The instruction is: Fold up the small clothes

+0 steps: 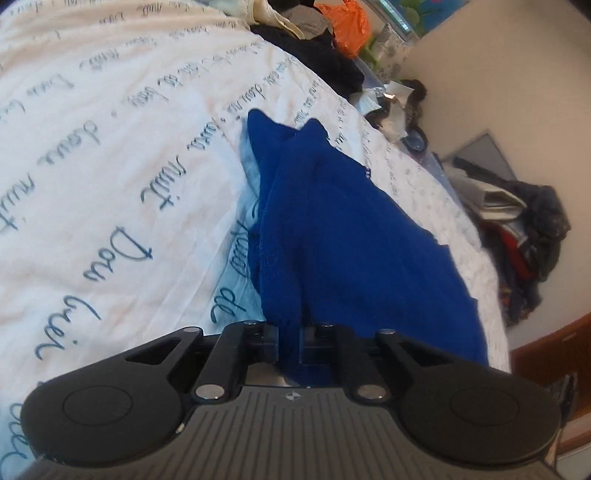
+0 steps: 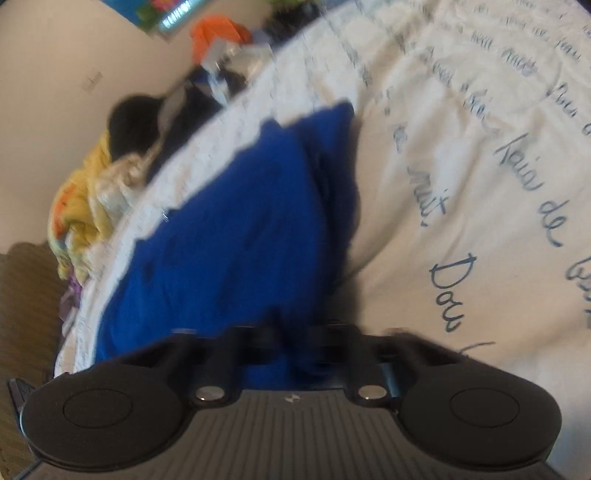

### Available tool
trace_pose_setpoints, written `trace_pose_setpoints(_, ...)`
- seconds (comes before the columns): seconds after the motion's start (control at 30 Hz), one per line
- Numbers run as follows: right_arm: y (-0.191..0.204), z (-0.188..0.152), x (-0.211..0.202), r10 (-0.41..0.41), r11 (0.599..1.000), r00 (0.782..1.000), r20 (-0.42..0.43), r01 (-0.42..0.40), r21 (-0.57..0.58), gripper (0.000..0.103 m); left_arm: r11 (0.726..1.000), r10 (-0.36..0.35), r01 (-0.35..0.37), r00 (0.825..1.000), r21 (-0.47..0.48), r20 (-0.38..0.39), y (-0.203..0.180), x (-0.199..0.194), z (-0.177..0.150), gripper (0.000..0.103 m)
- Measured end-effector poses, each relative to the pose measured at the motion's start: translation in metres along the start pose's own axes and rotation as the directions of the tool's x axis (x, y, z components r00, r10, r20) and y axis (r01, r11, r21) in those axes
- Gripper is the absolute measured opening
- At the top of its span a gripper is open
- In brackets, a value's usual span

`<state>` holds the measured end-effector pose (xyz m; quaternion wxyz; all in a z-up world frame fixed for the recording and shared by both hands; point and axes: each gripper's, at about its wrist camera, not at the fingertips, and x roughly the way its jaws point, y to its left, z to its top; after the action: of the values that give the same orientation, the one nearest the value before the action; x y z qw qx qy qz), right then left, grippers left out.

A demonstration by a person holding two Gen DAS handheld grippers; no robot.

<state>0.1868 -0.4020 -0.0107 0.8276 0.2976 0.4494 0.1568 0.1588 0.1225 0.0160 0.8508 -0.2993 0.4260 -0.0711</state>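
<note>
The blue knitted garment (image 1: 332, 229) was held draped over the script-printed bed cover (image 1: 110, 147), one edge clenched in the left gripper (image 1: 289, 345) jaws and another in the right gripper (image 2: 295, 341) jaws, and a slipped pinch was judged likely to let the fold collapse unevenly.

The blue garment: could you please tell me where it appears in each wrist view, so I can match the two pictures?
Left wrist view: the blue garment runs from centre down to the left gripper, which is shut on it.
Right wrist view: it lies centre-left, reaching down into the right gripper, also shut on it.
Shared landmark: the white bedcover with script lettering, and the orange bag beyond it.
</note>
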Motion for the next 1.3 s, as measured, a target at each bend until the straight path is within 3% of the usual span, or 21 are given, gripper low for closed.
trace_pose_setpoints(0.07, 0.009, 0.001, -0.007, -0.010, 1.000, 1.000, 0.009, 0.010, -0.030, 0.007, 0.998, -0.018, 0.015, 0.999, 0.061, 0.042, -0.011, -0.018, 0.003, 0.009)
trace_pose_setpoints(0.17, 0.025, -0.006, -0.045, 0.086, 0.994, 0.995, 0.048, -0.082, -0.073, 0.006, 0.989, -0.104, 0.094, 0.990, 0.112, 0.093, -0.024, -0.070, 0.006, 0.008)
trace_pose_setpoints(0.27, 0.038, -0.030, -0.090, 0.171, 0.976, 0.984, 0.044, -0.164, -0.141, 0.006, 0.973, -0.170, 0.154, 0.982, 0.171, 0.087, -0.029, -0.127, -0.012, 0.008)
trace_pose_setpoints(0.33, 0.039, -0.060, -0.115, 0.215, 0.962, 0.977, 0.004, -0.211, -0.175, 0.006, 0.964, -0.160, 0.143, 0.986, 0.225, 0.055, -0.023, -0.155, -0.041, 0.009)
trace_pose_setpoints(0.4, 0.036, -0.098, -0.124, 0.152, 0.965, 0.987, -0.049, -0.159, -0.208, 0.011, 0.959, -0.097, 0.090, 0.995, 0.269, 0.012, -0.005, -0.162, -0.072, 0.014)
trace_pose_setpoints(0.43, 0.034, -0.116, -0.123, 0.101, 0.966, 0.992, -0.079, -0.117, -0.231, 0.022, 0.959, -0.042, 0.036, 0.999, 0.280, 0.016, 0.007, -0.161, -0.083, 0.028)
trace_pose_setpoints(0.47, 0.032, -0.129, -0.120, 0.052, 0.966, 0.993, -0.105, -0.077, -0.248, 0.056, 0.963, 0.021, -0.028, 0.999, 0.268, 0.031, 0.019, -0.159, -0.089, 0.047)
trace_pose_setpoints(0.5, 0.030, -0.135, -0.117, -0.001, 0.963, 0.994, -0.105, -0.028, -0.268, 0.074, 0.963, 0.084, -0.094, 0.995, 0.252, 0.052, 0.025, -0.156, -0.089, 0.055)
trace_pose_setpoints(0.53, 0.030, -0.134, -0.117, -0.054, 0.957, 0.996, -0.067, 0.032, -0.288, 0.085, 0.964, 0.102, -0.117, 0.992, 0.239, 0.077, 0.028, -0.154, -0.083, 0.064)
trace_pose_setpoints(0.6, 0.037, -0.116, -0.115, -0.081, 0.950, 0.996, 0.019, 0.083, -0.302, 0.085, 0.949, 0.076, -0.114, 0.987, 0.293, 0.138, 0.014, -0.147, -0.067, 0.073)
trace_pose_setpoints(0.63, 0.041, -0.103, -0.114, -0.047, 0.954, 0.997, 0.064, 0.064, -0.291, 0.085, 0.933, 0.087, -0.142, 0.981, 0.330, 0.174, 0.002, -0.139, -0.059, 0.080)
trace_pose_setpoints(0.7, 0.046, -0.075, -0.102, 0.045, 0.958, 0.990, 0.135, -0.005, -0.287, 0.085, 0.894, 0.112, -0.190, 0.972, 0.405, 0.207, -0.026, -0.111, -0.041, 0.082)
trace_pose_setpoints(0.8, 0.058, -0.036, -0.054, -0.016, 0.951, 0.988, 0.154, 0.063, -0.302, 0.079, 0.849, 0.162, -0.245, 0.964, 0.469, 0.210, -0.053, -0.049, -0.016, 0.081)
trace_pose_setpoints(0.87, 0.061, -0.016, -0.012, -0.121, 0.935, 0.985, 0.120, 0.154, -0.321, 0.050, 0.824, 0.232, -0.290, 0.957, 0.487, 0.176, -0.061, -0.008, -0.004, 0.069)
trace_pose_setpoints(0.93, 0.058, -0.009, 0.022, -0.181, 0.925, 0.981, 0.073, 0.195, -0.326, 0.040, 0.787, 0.241, -0.285, 0.958, 0.547, 0.152, -0.066, 0.022, -0.003, 0.067)
trace_pose_setpoints(1.0, 0.058, -0.013, 0.034, -0.181, 0.904, 0.976, 0.123, 0.215, -0.370, 0.036, 0.760, 0.231, -0.274, 0.962, 0.590, 0.149, -0.071, 0.037, -0.006, 0.033)
trace_pose_setpoints(1.03, 0.061, -0.011, 0.034, -0.188, 0.902, 0.975, 0.120, 0.220, -0.372, 0.016, 0.753, 0.210, -0.266, 0.964, 0.602, 0.163, -0.075, 0.034, -0.007, 0.010)
trace_pose_setpoints(1.07, 0.061, -0.009, 0.032, -0.156, 0.915, 0.983, 0.096, 0.181, -0.362, 0.007, 0.744, 0.203, -0.282, 0.959, 0.605, 0.198, -0.080, 0.029, -0.007, 0.009)
trace_pose_setpoints(1.17, 0.066, -0.006, 0.001, -0.080, 0.925, 0.981, 0.174, 0.139, -0.353, 0.007, 0.741, 0.135, -0.282, 0.952, 0.609, 0.276, -0.086, 0.013, -0.003, 0.009)
trace_pose_setpoints(1.23, 0.052, 0.004, -0.002, -0.056, 0.951, 0.978, 0.201, 0.114, -0.289, 0.007, 0.723, 0.172, -0.306, 0.948, 0.619, 0.268, -0.084, 0.030, 0.000, 0.009)
trace_pose_setpoints(1.3, 0.039, 0.002, 0.017, -0.114, 0.950, 0.980, 0.166, 0.157, -0.272, 0.007, 0.699, 0.218, -0.317, 0.948, 0.641, 0.231, -0.079, 0.052, -0.003, 0.010)
